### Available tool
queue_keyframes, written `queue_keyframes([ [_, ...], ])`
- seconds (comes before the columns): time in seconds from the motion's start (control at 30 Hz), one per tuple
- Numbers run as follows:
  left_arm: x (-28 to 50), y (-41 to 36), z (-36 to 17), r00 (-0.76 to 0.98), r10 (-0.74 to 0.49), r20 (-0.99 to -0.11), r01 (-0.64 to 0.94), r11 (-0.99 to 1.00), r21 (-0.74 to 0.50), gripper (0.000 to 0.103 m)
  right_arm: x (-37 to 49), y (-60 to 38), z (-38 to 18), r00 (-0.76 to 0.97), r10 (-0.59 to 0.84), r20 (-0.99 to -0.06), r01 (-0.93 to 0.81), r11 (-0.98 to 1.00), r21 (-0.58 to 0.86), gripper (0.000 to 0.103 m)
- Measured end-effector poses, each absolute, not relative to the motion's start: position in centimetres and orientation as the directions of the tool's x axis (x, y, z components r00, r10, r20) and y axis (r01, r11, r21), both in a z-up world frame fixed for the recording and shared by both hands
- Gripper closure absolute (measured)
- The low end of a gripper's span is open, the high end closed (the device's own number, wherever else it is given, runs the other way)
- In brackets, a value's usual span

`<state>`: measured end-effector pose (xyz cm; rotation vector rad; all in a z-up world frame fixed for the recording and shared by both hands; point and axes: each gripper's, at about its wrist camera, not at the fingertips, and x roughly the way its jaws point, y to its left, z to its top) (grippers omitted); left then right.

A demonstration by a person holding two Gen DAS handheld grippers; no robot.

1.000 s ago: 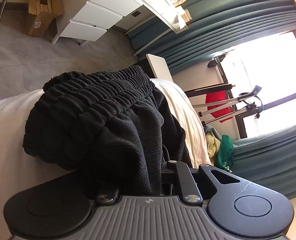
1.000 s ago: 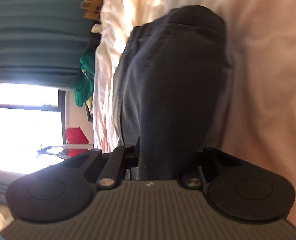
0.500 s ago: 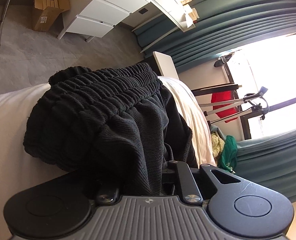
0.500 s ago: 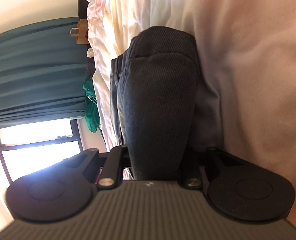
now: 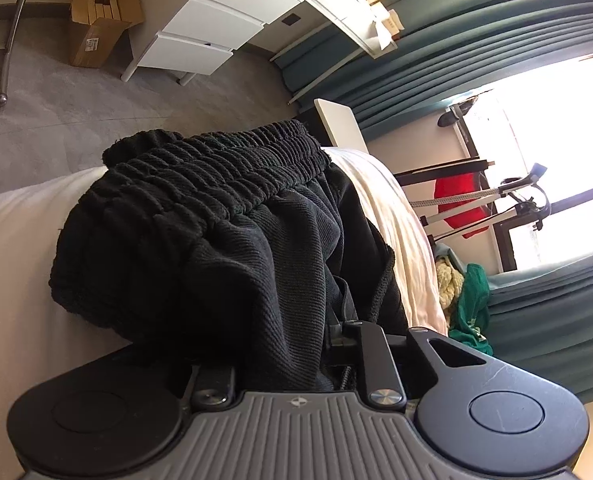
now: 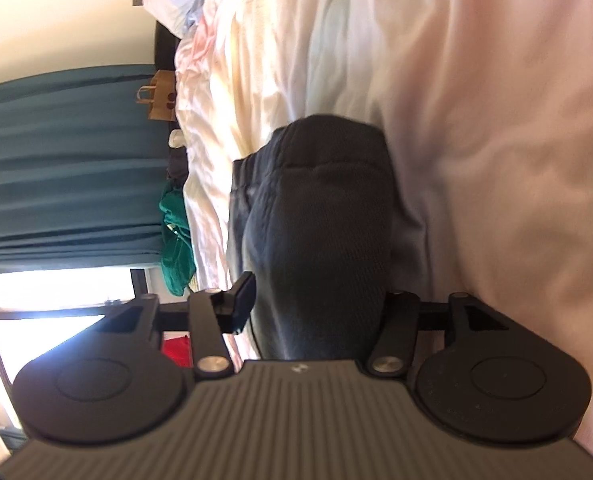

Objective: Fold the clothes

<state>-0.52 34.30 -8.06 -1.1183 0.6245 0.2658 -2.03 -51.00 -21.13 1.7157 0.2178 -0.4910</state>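
Observation:
Black ribbed shorts (image 5: 200, 208) with an elastic waistband lie bunched on the white bed sheet (image 5: 16, 280). My left gripper (image 5: 284, 344) has a fold of them between its fingers; its jaws are opening, but the cloth still fills the gap and looks pinched. In the right wrist view the same shorts (image 6: 324, 208) run as a rounded fold over the sheet (image 6: 496, 160) and in between the fingers of my right gripper (image 6: 320, 300). Those jaws are opening wide: the left pad (image 6: 236, 304) stands clear of the cloth, and the right finger lies alongside it.
Beyond the bed edge are grey floor, a white drawer unit (image 5: 216, 28) and a cardboard box (image 5: 96, 28). Teal curtains (image 5: 456, 40), a drying rack (image 5: 476, 200) and green clothes (image 5: 472, 304) stand by the window. A paper bag (image 6: 160, 96) sits beside the rumpled bedding.
My right gripper's jaws have spread from a tight pinch on the fold to wide apart, and its view has swung along the bed. The left gripper and its cloth look almost the same.

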Motion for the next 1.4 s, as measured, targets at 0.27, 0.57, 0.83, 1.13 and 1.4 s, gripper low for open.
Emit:
queue_keyframes([
  [0.27, -4.2, 31.3, -5.0, 0.783, -0.077, -0.617, -0.451, 0.613, -0.649, 0.041, -1.1, -53.1, -22.9, 0.914, -0.09, -0.395, 0.368, -0.223, 0.903, 0.047],
  [0.57, -6.5, 27.3, -2.1, 0.829, -0.029, -0.558, -0.347, 0.757, -0.554, 0.033, -0.5, -53.8, -22.8, 0.909, -0.026, -0.417, 0.411, -0.125, 0.903, 0.051],
  [0.83, -4.9, 21.9, -0.4, 0.845, -0.012, -0.535, -0.234, 0.891, -0.389, 0.03, 1.3, -54.5, -20.9, 0.879, -0.009, -0.476, 0.473, 0.127, 0.872, 0.074],
  [1.13, -0.5, 12.5, -1.8, 0.825, -0.075, -0.56, -0.048, 0.978, -0.202, 0.022, 0.5, -54.0, -17.3, 0.897, -0.144, -0.418, 0.441, 0.235, 0.866, 0.09],
  [1.4, 4.5, 3.5, -7.8, 0.791, -0.097, -0.604, 0.091, 0.995, -0.042, 0.021, 0.0, -54.1, -17.5, 0.891, -0.176, -0.419, 0.453, 0.261, 0.852, 0.091],
])
